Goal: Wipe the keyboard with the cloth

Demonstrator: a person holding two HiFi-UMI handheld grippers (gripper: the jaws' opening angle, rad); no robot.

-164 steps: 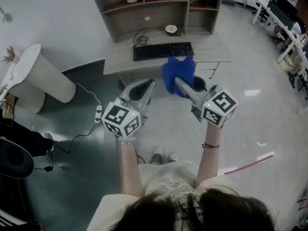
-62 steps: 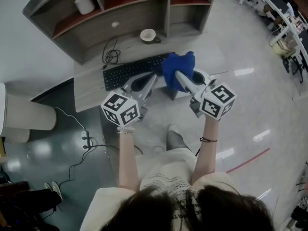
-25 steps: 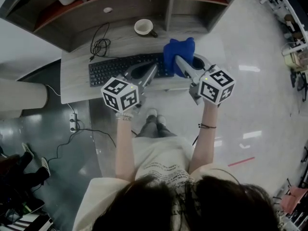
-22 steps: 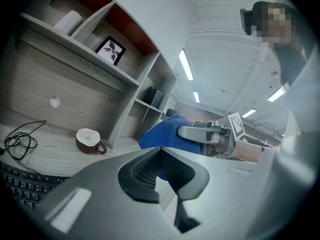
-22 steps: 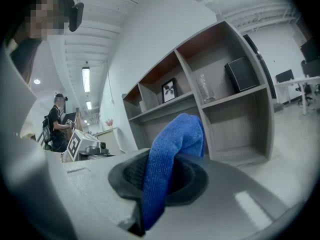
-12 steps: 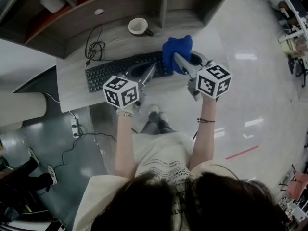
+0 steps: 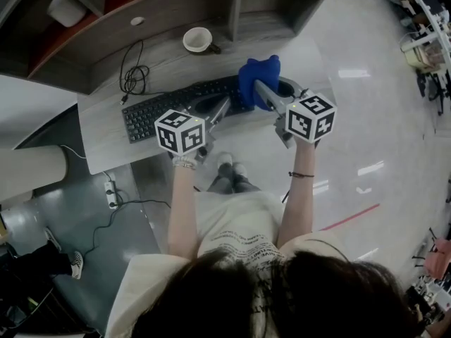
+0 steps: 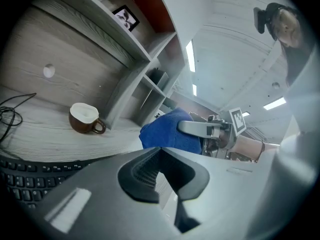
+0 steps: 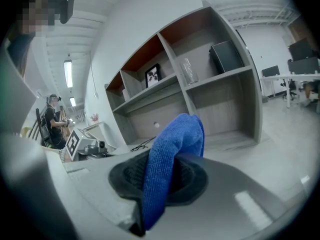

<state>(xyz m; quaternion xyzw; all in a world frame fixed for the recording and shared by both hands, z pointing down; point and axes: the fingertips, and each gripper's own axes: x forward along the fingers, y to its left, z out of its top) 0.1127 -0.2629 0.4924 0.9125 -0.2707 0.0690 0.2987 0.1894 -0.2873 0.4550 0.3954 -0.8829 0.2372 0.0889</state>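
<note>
Blue microfibre cloth hangs bunched over the right end of the keyboard, pinched in the right gripper. That's the head view. Keyboard lies flat on the grey desk, cable coiled behind it, cup further back and well apart. Left gripper sits over the keyboard's middle, just beside the cloth, tips drawn to one point.

Left gripper view: jaws pressed together, nothing between them. Past the tips are the cloth and the keys at lower left. The cup stands on the desk beyond.

Right gripper view: jaws clamped on a fold of the cloth, which stands up between the pads and flops over at the top. The loose end runs down out of the jaws. Shelf unit is behind. Can't tell whether the cloth touches the keys yet.

Handling, my read: the cloth is soft, light and limp, so it will drape and drag rather than push. The bite looks deep enough that slipping seems unlikely. Better to hold a thick fold so a pad of fabric sticks out below the tips. The keyboard is stiff and light and may slide under a wipe, so the empty left gripper could steady its near edge. Keycaps could snag, so light pressure.
</note>
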